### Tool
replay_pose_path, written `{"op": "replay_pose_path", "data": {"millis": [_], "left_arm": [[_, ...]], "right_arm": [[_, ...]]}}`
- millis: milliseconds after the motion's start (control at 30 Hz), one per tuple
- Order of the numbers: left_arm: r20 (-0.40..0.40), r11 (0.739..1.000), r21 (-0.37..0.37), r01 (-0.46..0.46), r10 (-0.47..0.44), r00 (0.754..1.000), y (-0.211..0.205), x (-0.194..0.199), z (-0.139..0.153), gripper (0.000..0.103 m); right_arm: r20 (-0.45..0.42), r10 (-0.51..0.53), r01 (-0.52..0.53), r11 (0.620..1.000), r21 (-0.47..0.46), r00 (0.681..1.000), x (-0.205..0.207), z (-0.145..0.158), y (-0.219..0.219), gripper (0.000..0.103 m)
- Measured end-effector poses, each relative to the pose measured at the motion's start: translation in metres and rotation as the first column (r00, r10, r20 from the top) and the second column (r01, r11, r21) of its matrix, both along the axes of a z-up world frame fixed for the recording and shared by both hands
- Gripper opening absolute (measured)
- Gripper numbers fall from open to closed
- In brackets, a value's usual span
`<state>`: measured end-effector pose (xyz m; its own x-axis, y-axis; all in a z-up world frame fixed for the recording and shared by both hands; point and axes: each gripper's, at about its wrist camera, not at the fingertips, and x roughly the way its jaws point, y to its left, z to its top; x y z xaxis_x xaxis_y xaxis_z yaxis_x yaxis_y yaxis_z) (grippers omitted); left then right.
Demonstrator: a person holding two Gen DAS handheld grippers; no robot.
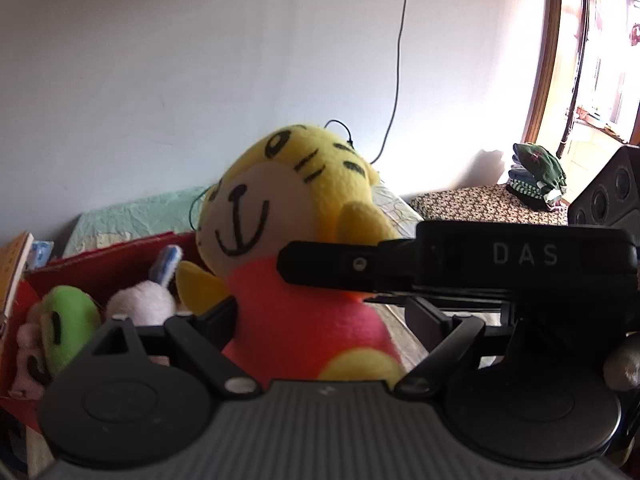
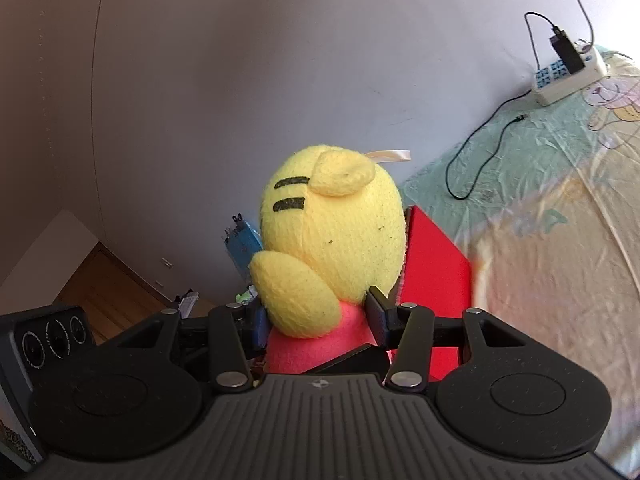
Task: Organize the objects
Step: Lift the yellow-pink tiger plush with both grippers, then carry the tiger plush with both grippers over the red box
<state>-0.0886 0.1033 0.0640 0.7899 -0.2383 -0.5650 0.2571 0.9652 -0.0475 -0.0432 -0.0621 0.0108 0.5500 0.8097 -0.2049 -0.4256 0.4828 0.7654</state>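
The right hand-held gripper (image 2: 316, 322) clamps the pink body of a yellow plush (image 2: 332, 236), seen from the back, with a finger pressed against each side. A red box (image 2: 434, 264) sits just behind the plush on the right, at the edge of a bed (image 2: 560, 240). A power strip (image 2: 568, 76) with a black cable (image 2: 480, 148) lies on the bed near the wall (image 2: 240, 80).

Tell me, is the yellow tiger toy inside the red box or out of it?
Out. The tiger toy is held up by both grippers, beside the red box.
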Motion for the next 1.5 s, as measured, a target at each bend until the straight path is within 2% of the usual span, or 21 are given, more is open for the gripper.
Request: {"op": "replay_pose_path", "data": {"millis": [267,500,633,800,967,1100,1233,1333,1500], "left_arm": [[0.070,0.999,-0.007,-0.051,0.052,0.996,0.084,0.007,0.013,0.087],[0.032,0.998,0.005,-0.060,0.060,0.998,0.136,0.026,-0.003,0.087],[-0.013,0.998,-0.022,-0.054,0.054,0.998,0.159,0.038,-0.019,0.087],[-0.058,0.999,-0.043,-0.032,0.030,0.998,0.169,0.051,-0.042,0.087],[-0.075,0.999,-0.054,0.004,-0.008,0.997,0.170,0.063,-0.056,0.087],[-0.084,0.997,-0.065,0.034,-0.039,0.996,0.164,0.074,-0.061,0.087],[-0.088,0.995,-0.070,0.067,-0.073,0.993,0.153,0.077,-0.068,0.089],[-0.092,0.994,-0.077,0.078,-0.085,0.992,0.155,0.075,-0.071,0.091],[-0.122,0.994,-0.095,0.063,-0.074,0.990,0.173,0.066,-0.075,0.091]], "right_arm": [[0.014,0.038,-0.039,0.998,0.044,0.999,0.025,0.010,0.076,0.051],[-0.010,0.033,-0.033,0.999,0.021,0.999,0.048,-0.001,0.130,0.051],[-0.021,0.022,-0.023,0.999,-0.030,1.000,0.055,-0.007,0.152,0.050],[-0.015,-0.003,0.001,0.991,-0.137,1.000,0.061,-0.015,0.172,0.050],[-0.022,-0.035,0.030,0.980,-0.195,0.999,0.074,-0.024,0.177,0.049],[-0.002,-0.071,0.068,0.967,-0.245,0.997,0.075,-0.024,0.170,0.044],[-0.019,-0.097,0.088,0.958,-0.272,0.995,0.074,-0.025,0.158,0.041],[-0.038,-0.087,0.073,0.957,-0.281,0.996,0.071,-0.026,0.158,0.040],[-0.066,-0.027,0.005,0.951,-0.308,0.997,0.070,-0.030,0.181,0.040]]}}
